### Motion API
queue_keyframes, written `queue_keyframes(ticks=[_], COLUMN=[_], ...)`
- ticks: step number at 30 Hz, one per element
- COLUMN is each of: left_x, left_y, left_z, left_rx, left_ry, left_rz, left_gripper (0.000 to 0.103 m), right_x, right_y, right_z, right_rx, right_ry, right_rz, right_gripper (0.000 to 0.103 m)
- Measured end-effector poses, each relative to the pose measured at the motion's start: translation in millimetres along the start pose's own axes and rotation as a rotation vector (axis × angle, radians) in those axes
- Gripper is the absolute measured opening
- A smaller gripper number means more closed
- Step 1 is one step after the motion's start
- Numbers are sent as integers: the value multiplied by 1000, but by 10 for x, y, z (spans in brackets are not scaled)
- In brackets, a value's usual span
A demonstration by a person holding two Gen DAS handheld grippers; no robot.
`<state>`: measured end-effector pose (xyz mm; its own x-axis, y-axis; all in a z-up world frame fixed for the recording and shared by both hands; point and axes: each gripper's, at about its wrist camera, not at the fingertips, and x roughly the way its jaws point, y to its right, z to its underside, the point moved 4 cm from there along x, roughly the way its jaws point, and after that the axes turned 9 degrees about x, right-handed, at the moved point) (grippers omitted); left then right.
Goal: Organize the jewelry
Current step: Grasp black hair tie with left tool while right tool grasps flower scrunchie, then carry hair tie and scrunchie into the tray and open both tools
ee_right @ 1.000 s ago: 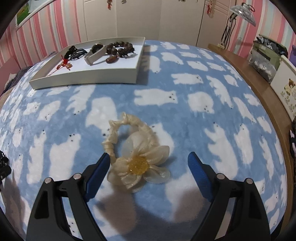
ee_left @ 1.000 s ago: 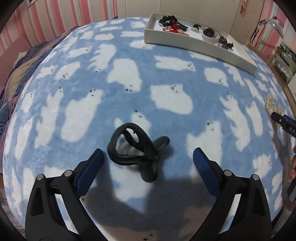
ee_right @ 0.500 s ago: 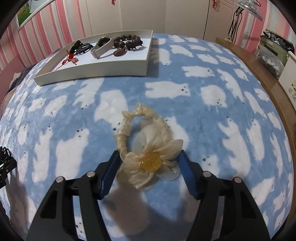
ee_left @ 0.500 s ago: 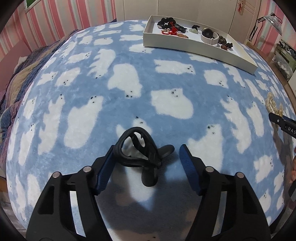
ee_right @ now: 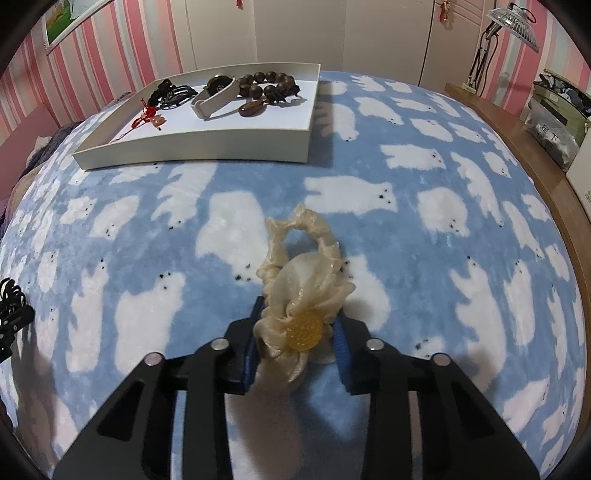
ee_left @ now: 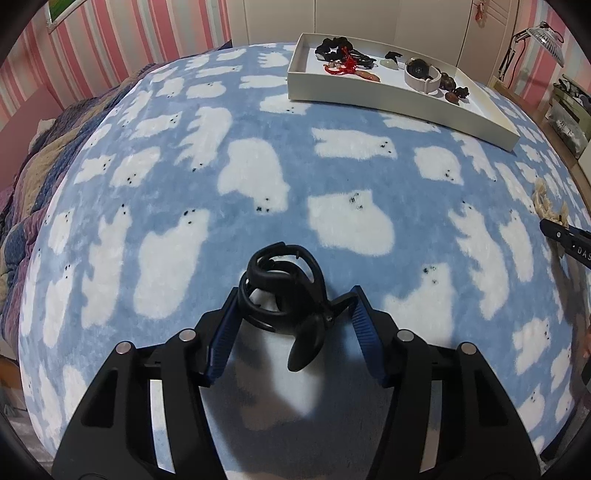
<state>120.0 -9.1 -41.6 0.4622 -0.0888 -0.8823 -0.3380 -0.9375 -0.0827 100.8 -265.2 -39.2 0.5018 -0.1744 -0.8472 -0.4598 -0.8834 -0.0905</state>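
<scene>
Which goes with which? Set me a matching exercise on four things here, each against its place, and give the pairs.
Things:
1. black hair tie
2. cream flower hair tie
3. brown bead bracelet
4. desk lamp

Places:
A. in the white tray
B. between the left hand-held gripper's fingers
C. far right, beyond the bed
D. between the right hand-held gripper's fingers

Pairs: 1-B, 2-D, 3-A, 4-C

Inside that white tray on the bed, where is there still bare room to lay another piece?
The white tray is crowded along its far side: black hair ties, a watch and a wooden bead bracelet, with a red knotted charm just in front. Its near strip, from the charm across to the right-hand wall, is bare. The polar-bear blanket before the tray is also free.
</scene>
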Motion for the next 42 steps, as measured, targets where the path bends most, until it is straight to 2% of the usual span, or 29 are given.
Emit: queue_keyframes(ticks=[6,10,19,23,34,42], left_x=[-7,-14,-147,-119,19,522], left_y=[21,52,161,186,302,422], left_z=[-128,-290,-956,-1238,-1916,-2263], left_rx=[17,27,77,85,82,51], left_ry=[5,16,107,117,142,113], left_rz=[8,23,38,50,103,113], left_gripper=[58,58,58,58,58,58], right_x=[-142,-299,-395,-378,-188,234], right_y=[-77,-186,-452,-569,-719,-821], right_z=[-48,-154,-516,-687,-1221,-1422], right_rx=[-61,-86,-121,-130,-82,-15], right_ry=[38,78,137,151,136,86], right_rz=[30,15,-9,-21,-83,-121], right_gripper=[26,26,26,26,26,26])
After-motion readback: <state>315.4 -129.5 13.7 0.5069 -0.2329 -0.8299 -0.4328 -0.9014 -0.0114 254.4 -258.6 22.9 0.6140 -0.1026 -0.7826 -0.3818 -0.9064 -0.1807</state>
